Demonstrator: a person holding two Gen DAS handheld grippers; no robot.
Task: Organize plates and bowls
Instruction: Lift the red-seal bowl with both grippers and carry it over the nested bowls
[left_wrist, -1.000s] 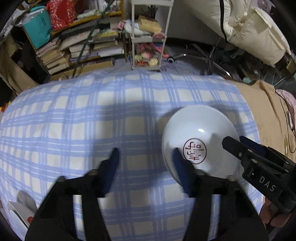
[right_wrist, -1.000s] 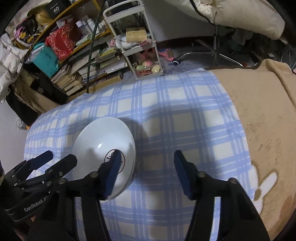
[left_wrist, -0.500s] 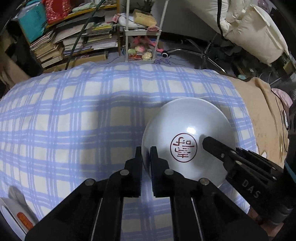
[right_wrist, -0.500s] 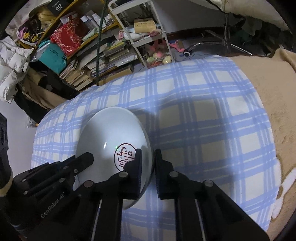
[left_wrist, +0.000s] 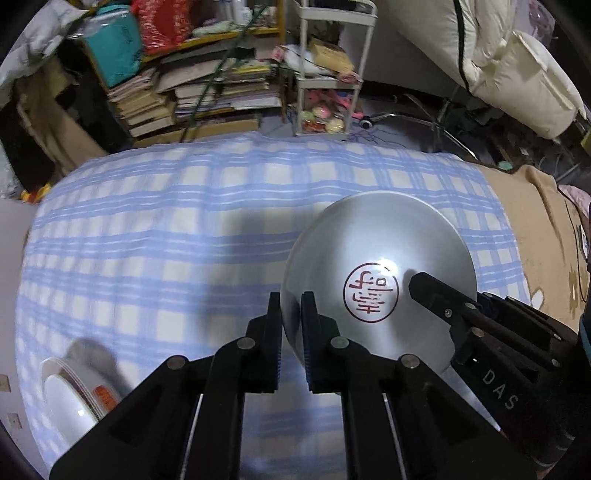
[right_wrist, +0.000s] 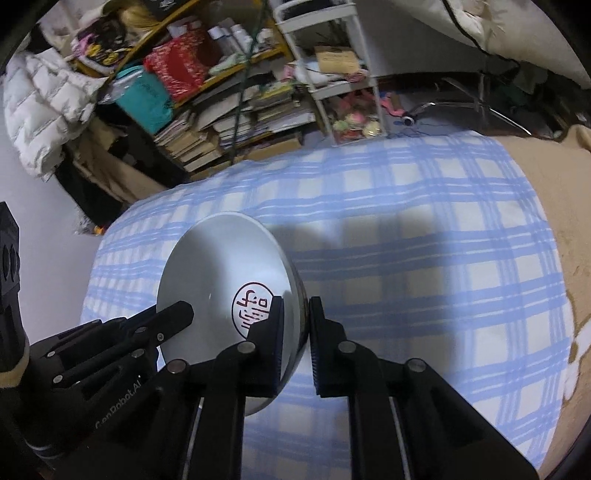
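Observation:
A white bowl with a red round seal inside is held up above the blue plaid cloth. My left gripper is shut on its left rim. My right gripper is shut on its right rim; the bowl shows in the right wrist view too. The right gripper's fingers reach in over the bowl from the right in the left wrist view. The left gripper's fingers show at the bowl's left in the right wrist view.
A stack of white plates lies at the cloth's near left edge. A tan blanket covers the surface to the right. Book piles and a white wire rack stand beyond the far edge.
Both grippers closed on the bowl's opposite rims, then lifted it off the cloth. The view pulled back and the plate stack came into sight at the left.

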